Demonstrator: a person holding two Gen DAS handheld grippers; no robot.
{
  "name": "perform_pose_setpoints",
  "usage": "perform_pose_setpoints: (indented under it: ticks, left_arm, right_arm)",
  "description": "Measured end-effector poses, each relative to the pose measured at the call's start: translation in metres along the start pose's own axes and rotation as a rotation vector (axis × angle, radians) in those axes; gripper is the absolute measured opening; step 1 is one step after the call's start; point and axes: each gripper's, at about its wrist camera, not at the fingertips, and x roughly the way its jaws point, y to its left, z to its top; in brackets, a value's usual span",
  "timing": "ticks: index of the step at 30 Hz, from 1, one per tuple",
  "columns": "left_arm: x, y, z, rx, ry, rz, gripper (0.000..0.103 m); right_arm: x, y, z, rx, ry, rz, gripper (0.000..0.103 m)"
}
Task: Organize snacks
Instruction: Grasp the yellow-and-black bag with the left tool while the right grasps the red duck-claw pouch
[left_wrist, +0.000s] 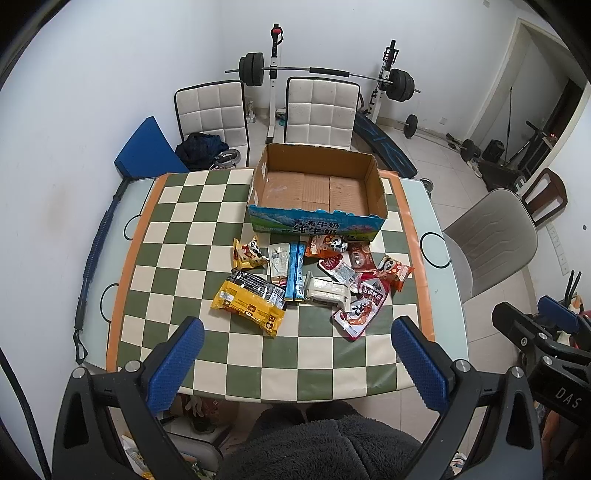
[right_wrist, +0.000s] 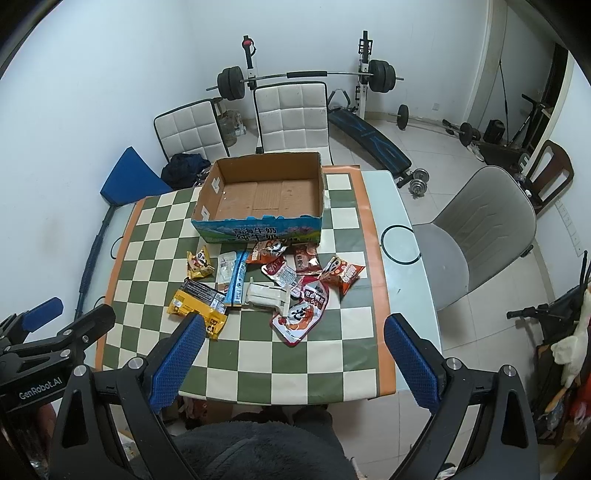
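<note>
An empty open cardboard box (left_wrist: 317, 192) (right_wrist: 264, 195) stands at the far side of the checkered table. Several snack packets lie in a pile in front of it: a big yellow bag (left_wrist: 249, 306) (right_wrist: 195, 306), a small yellow panda packet (left_wrist: 248, 254), a blue stick pack (left_wrist: 294, 275) (right_wrist: 236, 277), a white pack (left_wrist: 328, 291) (right_wrist: 266, 295) and red packets (left_wrist: 364, 302) (right_wrist: 304, 312). My left gripper (left_wrist: 297, 332) is open and empty, high above the near table edge. My right gripper (right_wrist: 293, 332) is open and empty, also short of the pile.
The table (left_wrist: 173, 236) has a green and cream checkered mat. White chairs (left_wrist: 317, 110) stand behind it, a grey chair (right_wrist: 476, 236) at its right. A barbell rack (left_wrist: 325, 74) and weights stand by the back wall. My dark fleece lap (left_wrist: 317, 443) is below.
</note>
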Motion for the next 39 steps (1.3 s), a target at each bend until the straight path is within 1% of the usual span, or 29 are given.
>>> perform_pose_setpoints:
  ticks: [5,8,10,11,12,13,14,15,16,18,19,20,21,22,23,24,25,28,29,30,31,32,34,35,38,39]
  left_arm:
    - [0.003,-0.001,0.001,-0.002,0.001,-0.001,0.103]
    - [0.004,0.001,-0.001,-0.005,-0.001,0.0,0.103]
    - [0.02,0.01,0.004,-0.039,-0.013,0.005,0.103]
    - [0.016,0.01,0.002,-0.032,-0.012,0.002,0.103]
    - [0.026,0.016,0.005,-0.056,-0.01,0.004,0.103]
    - [0.048,0.029,0.009,-0.107,0.011,0.004,0.103]
    - [0.043,0.031,0.006,-0.103,0.007,0.003,0.103]
    - [0.059,0.043,0.002,-0.146,0.03,-0.005,0.103]
    - [0.083,0.06,-0.001,-0.208,0.07,-0.013,0.103]
    - [0.115,0.079,-0.002,-0.286,0.13,-0.029,0.103]
    - [0.128,0.087,-0.003,-0.32,0.156,-0.036,0.103]
    - [0.156,0.102,-0.007,-0.393,0.209,-0.046,0.103]
    - [0.17,0.11,-0.009,-0.433,0.233,-0.061,0.103]
    - [0.184,0.117,-0.011,-0.472,0.259,-0.073,0.103]
    - [0.2,0.125,-0.014,-0.518,0.293,-0.084,0.103]
    - [0.226,0.134,-0.02,-0.588,0.344,-0.107,0.103]
    - [0.24,0.139,-0.02,-0.628,0.372,-0.121,0.103]
    - [0.294,0.153,-0.024,-0.759,0.468,-0.161,0.103]
    - [0.305,0.155,-0.022,-0.782,0.488,-0.17,0.103]
    - [0.327,0.158,-0.021,-0.826,0.524,-0.164,0.103]
    - [0.336,0.16,-0.021,-0.842,0.54,-0.16,0.103]
    - [0.354,0.161,-0.02,-0.873,0.573,-0.136,0.103]
    - [0.372,0.163,-0.016,-0.881,0.602,-0.098,0.103]
    - [0.385,0.16,-0.011,-0.865,0.625,-0.061,0.103]
    - [0.403,0.152,-0.002,-0.811,0.652,-0.002,0.103]
    - [0.41,0.147,0.003,-0.787,0.663,0.03,0.103]
  right_arm:
    - [-0.004,0.0,-0.003,0.006,0.002,0.007,0.099]
    - [0.003,-0.001,-0.004,0.023,0.017,0.024,0.099]
    - [0.014,-0.004,-0.004,0.044,0.031,0.042,0.099]
    - [0.024,-0.006,-0.003,0.057,0.043,0.049,0.099]
    - [0.028,-0.01,-0.002,0.063,0.049,0.052,0.099]
    - [0.047,-0.014,-0.001,0.091,0.077,0.081,0.099]
    - [0.058,-0.017,-0.001,0.106,0.089,0.095,0.099]
    - [0.069,-0.021,0.0,0.122,0.105,0.106,0.099]
    - [0.092,-0.023,0.002,0.15,0.135,0.127,0.099]
    - [0.125,-0.029,0.005,0.179,0.172,0.157,0.099]
    - [0.147,-0.03,0.006,0.2,0.208,0.157,0.099]
    - [0.164,-0.03,0.007,0.213,0.234,0.164,0.099]
    - [0.18,-0.029,0.007,0.221,0.254,0.172,0.099]
    - [0.203,-0.024,0.008,0.221,0.289,0.169,0.099]
    - [0.216,-0.021,0.009,0.217,0.307,0.165,0.099]
    - [0.237,-0.014,0.009,0.21,0.341,0.17,0.099]
    - [0.253,-0.009,0.008,0.206,0.366,0.172,0.099]
    - [0.291,0.003,0.008,0.183,0.408,0.157,0.099]
    - [0.302,0.007,0.008,0.177,0.419,0.148,0.099]
    - [0.313,0.012,0.007,0.176,0.433,0.141,0.099]
    - [0.324,0.016,0.005,0.177,0.446,0.138,0.099]
    - [0.331,0.019,0.003,0.177,0.454,0.134,0.099]
    - [0.347,0.026,0.0,0.17,0.463,0.118,0.099]
    - [0.35,0.028,-0.002,0.169,0.468,0.113,0.099]
    - [0.365,0.029,-0.009,0.179,0.49,0.094,0.099]
    - [0.37,0.027,-0.012,0.187,0.499,0.09,0.099]
